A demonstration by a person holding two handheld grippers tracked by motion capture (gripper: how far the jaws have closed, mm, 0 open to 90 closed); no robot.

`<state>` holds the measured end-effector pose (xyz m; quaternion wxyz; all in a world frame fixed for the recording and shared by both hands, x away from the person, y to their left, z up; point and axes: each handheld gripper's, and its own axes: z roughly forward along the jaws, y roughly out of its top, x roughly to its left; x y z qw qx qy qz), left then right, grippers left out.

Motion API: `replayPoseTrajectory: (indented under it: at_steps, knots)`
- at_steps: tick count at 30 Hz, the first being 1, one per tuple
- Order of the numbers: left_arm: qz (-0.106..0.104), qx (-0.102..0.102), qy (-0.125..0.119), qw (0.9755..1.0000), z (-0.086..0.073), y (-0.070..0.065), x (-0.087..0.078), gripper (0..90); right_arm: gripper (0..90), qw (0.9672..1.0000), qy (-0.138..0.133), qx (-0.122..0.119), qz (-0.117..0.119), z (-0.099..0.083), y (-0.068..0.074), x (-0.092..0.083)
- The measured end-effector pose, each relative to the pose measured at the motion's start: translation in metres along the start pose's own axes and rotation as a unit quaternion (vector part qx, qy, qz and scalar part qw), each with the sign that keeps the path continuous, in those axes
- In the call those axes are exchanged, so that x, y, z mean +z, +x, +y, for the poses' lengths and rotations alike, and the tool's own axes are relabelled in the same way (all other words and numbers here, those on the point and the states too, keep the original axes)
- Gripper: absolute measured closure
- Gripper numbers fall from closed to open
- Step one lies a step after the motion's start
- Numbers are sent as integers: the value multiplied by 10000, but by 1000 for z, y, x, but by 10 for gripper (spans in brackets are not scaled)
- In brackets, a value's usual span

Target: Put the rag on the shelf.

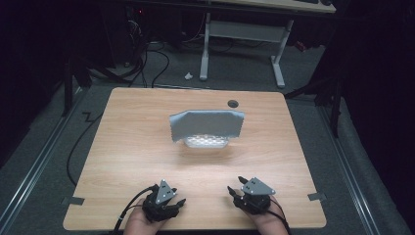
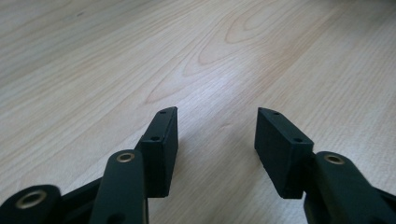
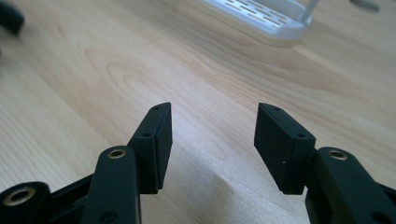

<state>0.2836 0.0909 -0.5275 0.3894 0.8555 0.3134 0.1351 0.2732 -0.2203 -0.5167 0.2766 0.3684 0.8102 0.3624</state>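
At mid-table the grey cloth (image 1: 207, 125) hangs draped over the white rack (image 1: 206, 142), seemingly spread there to dry or cover it, while well apart at the near edge the left gripper (image 1: 177, 202) and right gripper (image 1: 233, 189) rest wide open, holding nothing.

The table (image 1: 147, 147) is light wood, pale tan with a darker wavy grain and a few oval rings in it. Draped over a white rack (image 1: 205, 142) with rows of little slots is a plain blue-grey cloth (image 1: 208, 125). Both grippers, left (image 1: 171, 203) and right (image 1: 237, 193), are matte black with small brass-coloured rivets, and each has a grey plate on top. The floor (image 1: 244, 73) around it is dull grey carpet.
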Motion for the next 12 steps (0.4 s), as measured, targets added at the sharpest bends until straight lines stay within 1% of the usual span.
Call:
replayPoseTrajectory:
  at_steps: [1,2,3,4,5,6,8,12]
  knots:
    - [-27,-81,-85,9999,1,1,-1,485,484,10000,30,-37,38,-1,1,2]
    - [-27,-81,-85,9999,1,1,-1,485,484,10000,30,-37,38,-1,1,2]
    - [-56,-175,-184,9997,3,3,-3,485,483,9999,57,46,111,-1,0,4]
    - [-39,-231,-289,9993,4,5,-5,484,481,9997,77,142,188,-1,0,6]
    - [18,-253,-383,9989,4,7,-8,484,480,9997,82,139,188,-1,0,7]
    - [76,-279,-438,9986,3,9,-11,484,477,9998,69,64,161,0,0,8]
    - [145,-311,-473,9983,1,12,-13,484,475,9998,62,68,182,0,-1,8]
    - [265,-384,-474,9978,-2,19,-17,484,474,9996,60,151,223,-3,-3,6]
